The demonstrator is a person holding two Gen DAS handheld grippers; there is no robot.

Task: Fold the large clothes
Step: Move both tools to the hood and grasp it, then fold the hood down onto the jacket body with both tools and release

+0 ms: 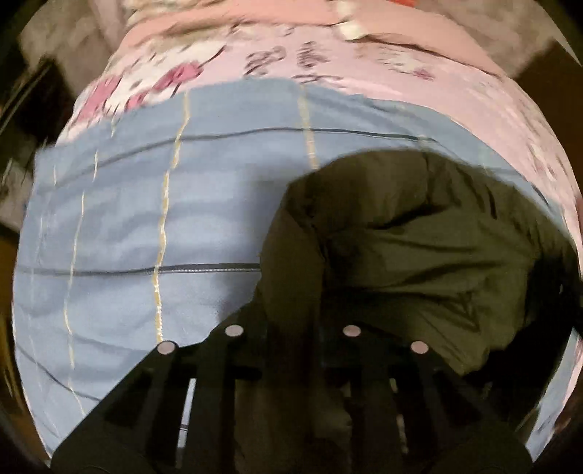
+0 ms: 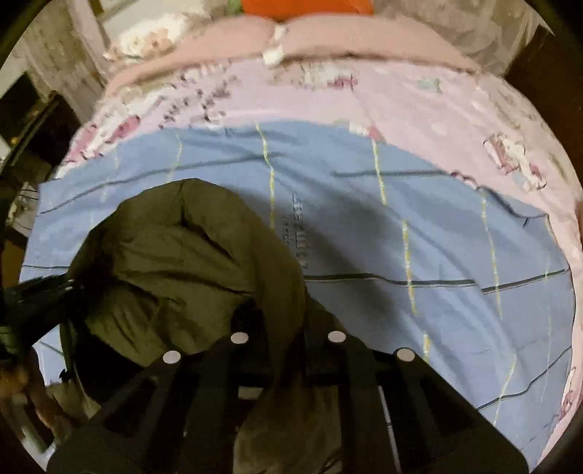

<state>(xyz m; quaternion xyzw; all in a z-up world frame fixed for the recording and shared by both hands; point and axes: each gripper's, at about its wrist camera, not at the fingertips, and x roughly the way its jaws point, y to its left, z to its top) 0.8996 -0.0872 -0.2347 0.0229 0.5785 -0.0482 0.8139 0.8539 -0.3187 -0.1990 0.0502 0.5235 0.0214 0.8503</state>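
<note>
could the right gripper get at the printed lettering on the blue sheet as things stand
Probably not right away: the right gripper looks shut on the dark olive garment, so it is occupied. The lettering itself lies uncovered on the blue sheet, just beyond the garment's edge.

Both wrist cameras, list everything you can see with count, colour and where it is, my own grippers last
Garment: one, dark olive green, bunched up over the blue sheet, gripped by both grippers.
Blue sheet: one, light blue with thin yellow and dark lines, spread on the near part of the bed.
Pink bedcover: one, pale pink with cartoon prints, under the blue sheet and beyond it.
Pillows: apparently two, dusty pink, at the far end of the bed.
Orange item: one, bright orange, beyond the pillows; too blurred to name.
Left gripper: one, black, closed on the garment's fabric.
Right gripper: one, black, closed on the garment's fabric.
</note>
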